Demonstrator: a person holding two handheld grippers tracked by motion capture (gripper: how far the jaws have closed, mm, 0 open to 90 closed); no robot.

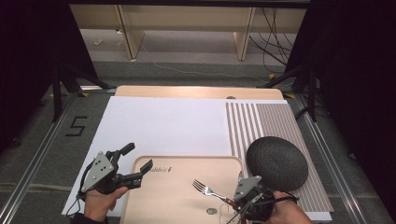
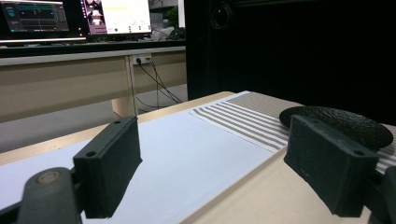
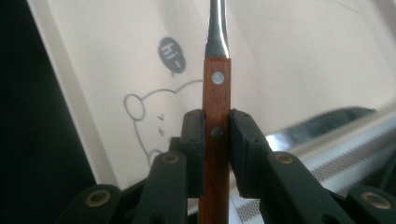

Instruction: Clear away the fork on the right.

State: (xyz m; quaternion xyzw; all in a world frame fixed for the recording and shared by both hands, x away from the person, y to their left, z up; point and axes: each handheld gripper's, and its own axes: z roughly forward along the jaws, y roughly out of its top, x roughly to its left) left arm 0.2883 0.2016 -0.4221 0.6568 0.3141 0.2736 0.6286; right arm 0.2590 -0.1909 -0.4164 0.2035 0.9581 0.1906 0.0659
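At the bottom right of the high view the right gripper (image 1: 232, 201) has its jaws clamped on the wooden handle of a fork (image 1: 209, 190), whose tines point toward the upper left over the pale tray (image 1: 182, 163). At the lower left, the left gripper (image 1: 138, 163) hovers at the tray's left edge, jaws wide apart with nothing between them; a dark plate (image 1: 277, 162) sits on the striped mat (image 1: 261, 116) at the right

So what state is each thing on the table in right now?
Fork: held by its wooden handle over the tray.
Tray: flat on the table.
Plate: dark, resting on the striped mat.
Left hand-held gripper: open.
Right hand-held gripper: shut on the fork.
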